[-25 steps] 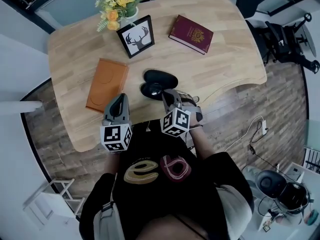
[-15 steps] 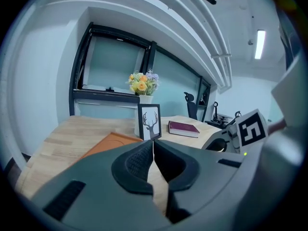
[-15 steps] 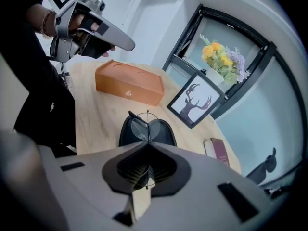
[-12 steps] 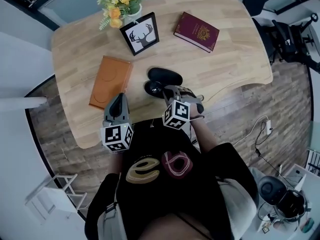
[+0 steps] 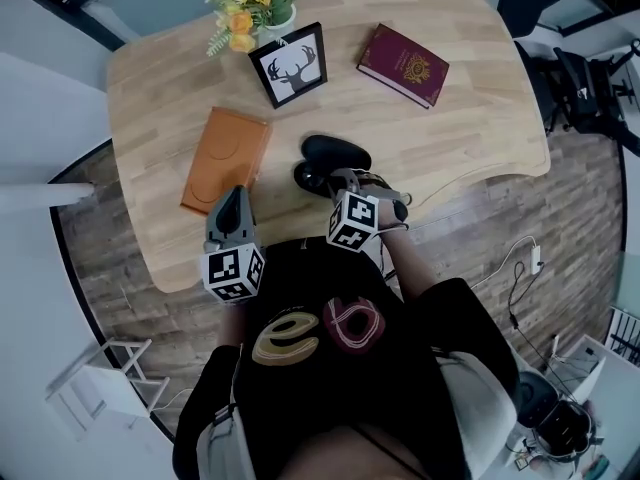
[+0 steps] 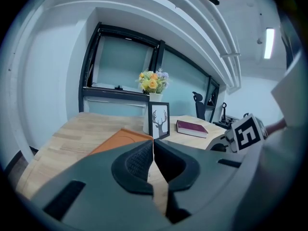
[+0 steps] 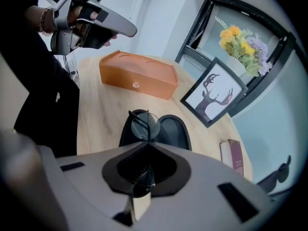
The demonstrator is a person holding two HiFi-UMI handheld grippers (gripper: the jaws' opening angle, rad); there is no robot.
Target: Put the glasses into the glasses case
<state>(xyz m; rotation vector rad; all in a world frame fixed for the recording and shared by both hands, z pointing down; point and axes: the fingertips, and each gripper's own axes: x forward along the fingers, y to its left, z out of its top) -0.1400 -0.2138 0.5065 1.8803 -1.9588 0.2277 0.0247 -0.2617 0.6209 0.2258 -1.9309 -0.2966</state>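
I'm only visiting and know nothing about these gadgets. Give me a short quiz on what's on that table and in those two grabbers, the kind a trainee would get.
1. True or false: the right gripper has its jaws shut on the glasses.
2. The black glasses case is: A open; B closed; C standing on end.
3. Fill in: in the head view, the orange box lies to the case's ____.
Key: 1 true; 2 A; 3 left.
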